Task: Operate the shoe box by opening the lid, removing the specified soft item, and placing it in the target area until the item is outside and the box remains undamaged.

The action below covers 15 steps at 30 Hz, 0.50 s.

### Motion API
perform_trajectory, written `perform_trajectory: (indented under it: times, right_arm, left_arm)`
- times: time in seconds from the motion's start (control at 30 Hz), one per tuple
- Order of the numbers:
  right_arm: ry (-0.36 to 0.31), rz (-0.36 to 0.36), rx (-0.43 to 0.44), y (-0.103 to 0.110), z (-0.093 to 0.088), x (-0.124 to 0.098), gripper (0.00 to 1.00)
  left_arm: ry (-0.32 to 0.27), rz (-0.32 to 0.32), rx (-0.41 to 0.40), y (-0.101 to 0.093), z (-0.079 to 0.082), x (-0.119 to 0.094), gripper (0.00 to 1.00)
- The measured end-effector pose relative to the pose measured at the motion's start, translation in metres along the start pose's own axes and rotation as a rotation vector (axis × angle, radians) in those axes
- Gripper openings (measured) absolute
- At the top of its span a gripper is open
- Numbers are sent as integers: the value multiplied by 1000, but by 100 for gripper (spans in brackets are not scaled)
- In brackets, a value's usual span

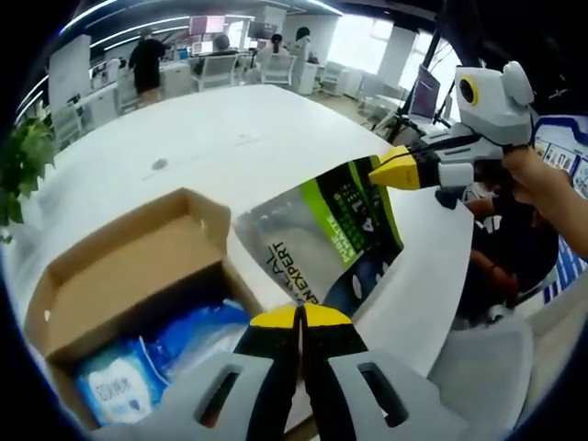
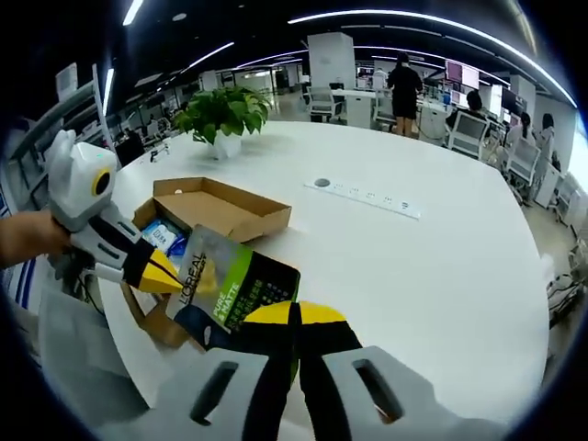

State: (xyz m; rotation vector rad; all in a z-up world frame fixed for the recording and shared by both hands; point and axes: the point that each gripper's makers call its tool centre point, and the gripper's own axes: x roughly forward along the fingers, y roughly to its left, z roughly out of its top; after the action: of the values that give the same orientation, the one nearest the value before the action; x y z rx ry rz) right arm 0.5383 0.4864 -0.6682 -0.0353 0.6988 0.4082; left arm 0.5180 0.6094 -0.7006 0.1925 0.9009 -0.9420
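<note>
On the white desk (image 2: 441, 257) the shoe box (image 1: 119, 276) lay open. We held the soft pouch (image 1: 322, 243) stretched above its edge, already out, left gripper (image 1: 300, 317) and right gripper (image 2: 296, 314) both clenched on it to keep it clear.

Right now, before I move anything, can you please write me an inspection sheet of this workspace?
Surface: large white round table, mostly bare.
Job's things: open brown cardboard box with blue-and-white soft packs inside; silver-and-green foil pouch lifted out of the box.
Clutter: green potted plant; white socket strip set in the table.
Grippers: left tool and right tool are both shut on the pouch, at opposite edges.
Cables: nothing seen.
Surroundings: open office with desks, chairs and monitors; people stand and sit far behind.
</note>
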Motion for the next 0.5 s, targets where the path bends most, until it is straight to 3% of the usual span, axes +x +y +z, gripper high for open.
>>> perform_trajectory:
  times: [0.5]
  right_arm:
    - [54,-20,41,-25,-23,23,0]
  left_arm:
    - [84,-6,63,1,1,31,0]
